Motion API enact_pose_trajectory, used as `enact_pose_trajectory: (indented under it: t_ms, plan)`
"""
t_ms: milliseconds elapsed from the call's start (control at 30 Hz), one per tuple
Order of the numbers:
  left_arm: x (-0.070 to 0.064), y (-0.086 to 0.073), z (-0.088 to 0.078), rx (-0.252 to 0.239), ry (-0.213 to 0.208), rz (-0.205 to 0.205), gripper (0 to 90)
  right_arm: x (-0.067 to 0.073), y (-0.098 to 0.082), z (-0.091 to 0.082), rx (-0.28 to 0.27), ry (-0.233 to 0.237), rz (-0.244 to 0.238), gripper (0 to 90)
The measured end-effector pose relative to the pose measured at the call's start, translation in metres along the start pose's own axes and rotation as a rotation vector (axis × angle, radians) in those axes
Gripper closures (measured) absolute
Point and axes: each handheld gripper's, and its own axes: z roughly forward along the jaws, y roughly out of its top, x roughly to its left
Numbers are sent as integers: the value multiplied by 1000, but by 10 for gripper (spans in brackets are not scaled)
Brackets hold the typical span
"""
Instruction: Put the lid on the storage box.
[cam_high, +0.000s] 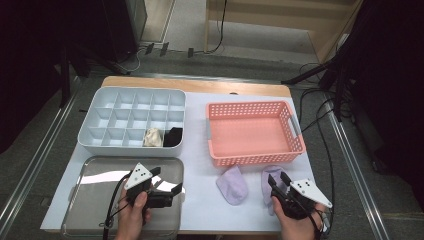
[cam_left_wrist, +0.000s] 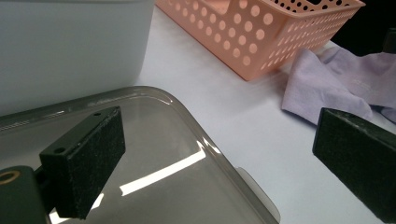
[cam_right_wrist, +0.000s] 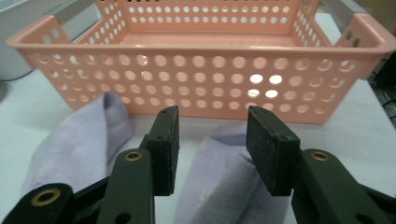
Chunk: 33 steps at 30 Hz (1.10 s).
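Observation:
Two lavender socks lie on the white table in front of the pink basket (cam_high: 252, 159). The left sock (cam_high: 233, 184) (cam_right_wrist: 79, 140) lies flat and free. My right gripper (cam_high: 278, 178) (cam_right_wrist: 212, 135) hangs over the right sock (cam_high: 265, 176) (cam_right_wrist: 219, 172), jaws apart, with the sock's fabric below and between them and no pad pressing on it. My left gripper (cam_high: 167, 181) (cam_left_wrist: 219, 154) is open above the right part of the metal tray (cam_high: 100, 175), holding nothing. The left gripper view also catches the lavender socks (cam_left_wrist: 322, 84) off to its right.
A grey divided organizer (cam_high: 100, 142) stands at the back left, with a cream sock (cam_high: 153, 137) and a black sock (cam_high: 173, 136) in its front right compartments. The pink basket (cam_right_wrist: 201, 74) holds nothing. Cables run along the floor to the right of the table.

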Motion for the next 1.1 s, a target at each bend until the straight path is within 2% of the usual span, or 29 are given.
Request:
enact_pose_trajectory:
  t_ms: [200,333,400,467,567,700,800,867,967,1033,1100]
  plan:
    - [1,-1,-1,4,6,-1,30,-7,8,-8,-47,-9,22,568]
    - [1,-1,-3,2,4,2,30,-7,13,-12,-84,25,40,582]
    - [1,-1,-3,1,7,4,30,-3,15,-11,-86,49,27,622]
    - [0,-1,-2,0,5,3,30,4,14,-9,-70,104,28,658]
    - [-2,-2,-1,4,5,4,30,16,11,-2,-40,155,14,671]
    - [-3,-2,-1,5,10,17,30,33,2,12,5,223,21,621]
    - [-4,-2,-1,5,12,15,46,48,-6,24,72,256,-10,574]
    - [-5,-2,-1,5,14,17,46,58,-12,33,104,254,-41,542]
    - [-6,-2,-1,9,13,25,46,68,-19,44,144,259,-48,530]
    - [-7,-3,-1,9,11,23,46,73,-21,50,151,243,-62,531]
    - [-7,-3,0,11,10,26,46,77,-21,54,189,221,-79,546]
